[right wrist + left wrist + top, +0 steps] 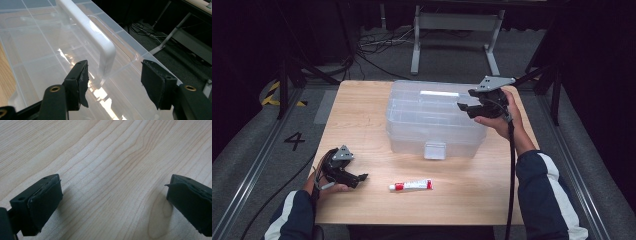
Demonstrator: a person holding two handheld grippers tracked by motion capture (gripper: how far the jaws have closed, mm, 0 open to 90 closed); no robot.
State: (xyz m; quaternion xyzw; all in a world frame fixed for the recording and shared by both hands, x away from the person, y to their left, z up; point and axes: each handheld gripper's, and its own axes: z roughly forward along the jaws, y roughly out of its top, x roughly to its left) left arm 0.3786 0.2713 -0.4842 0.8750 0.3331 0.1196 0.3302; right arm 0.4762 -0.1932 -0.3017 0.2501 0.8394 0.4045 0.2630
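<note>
Right gripper [113, 82] is over the right end of the clear plastic box [432, 120], jaws apart with nothing gripped, lined up on the near end of the white handle [95, 37] lying flat on the lid. Left gripper [112, 202] is wide open and empty, low over bare wood near the front left of the table [362, 105]. Risks, as I read it: the handle is smooth and sits flat in its recess, so the pads could skid off or pinch lid plastic instead; the front latch [435, 150] looks closed, so pulling up may lift the whole box and tip it, since the grip is off-centre. The small red-and-white tube [411, 185] lies just in front of the box, so a sliding box would knock it. Surface: light wood-grain tabletop, little friction. Room: dark curtains, grey carpet, cables and a metal stand behind, floor rails either side.
</note>
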